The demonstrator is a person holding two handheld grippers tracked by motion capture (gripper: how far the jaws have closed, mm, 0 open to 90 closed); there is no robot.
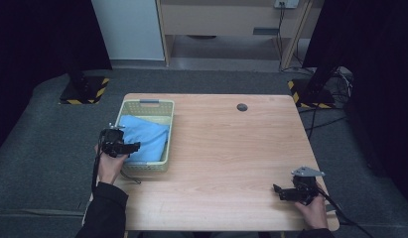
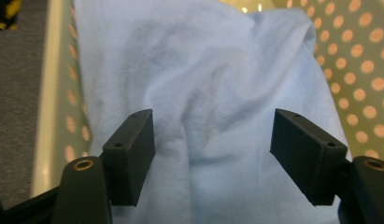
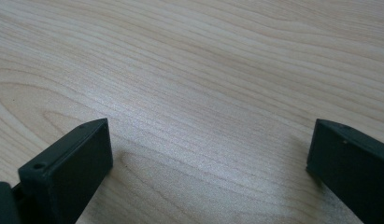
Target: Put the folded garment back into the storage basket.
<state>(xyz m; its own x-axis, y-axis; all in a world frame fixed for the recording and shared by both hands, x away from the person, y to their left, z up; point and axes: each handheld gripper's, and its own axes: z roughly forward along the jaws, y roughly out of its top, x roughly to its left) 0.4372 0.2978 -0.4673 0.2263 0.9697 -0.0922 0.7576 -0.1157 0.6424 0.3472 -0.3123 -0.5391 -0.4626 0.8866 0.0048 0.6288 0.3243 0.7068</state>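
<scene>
Left gripper [image 1: 133,147] poised over the near left corner of the basket [image 1: 164,106], jaws spread apart with nothing pinched between them. Directly beyond and beneath those jaws, a light blue cloth [image 1: 144,136], rumpled and folded loosely, filling most of the basket floor. Seen along the left gripper's own jaws [image 2: 213,140]: cloth [image 2: 203,79] lying in soft creases straight ahead, one deep fold running down between the two black pads, neither pad pressing on the fabric. To either side of the cloth, pale yellow-green basket [image 2: 362,60] walls pierced with round holes, the wood showing through as orange dots.

Basket set on the table [image 1: 231,148] at its left side, long axis running away from the person, a grey handle tab at the far rim.

Right gripper [image 1: 277,190] well apart from basket and cloth, held low over the near right part of the table, pointing left. Its jaws [image 3: 208,158] wide apart, bare wood grain of the table [image 3: 203,70] ahead of and between them.
</scene>
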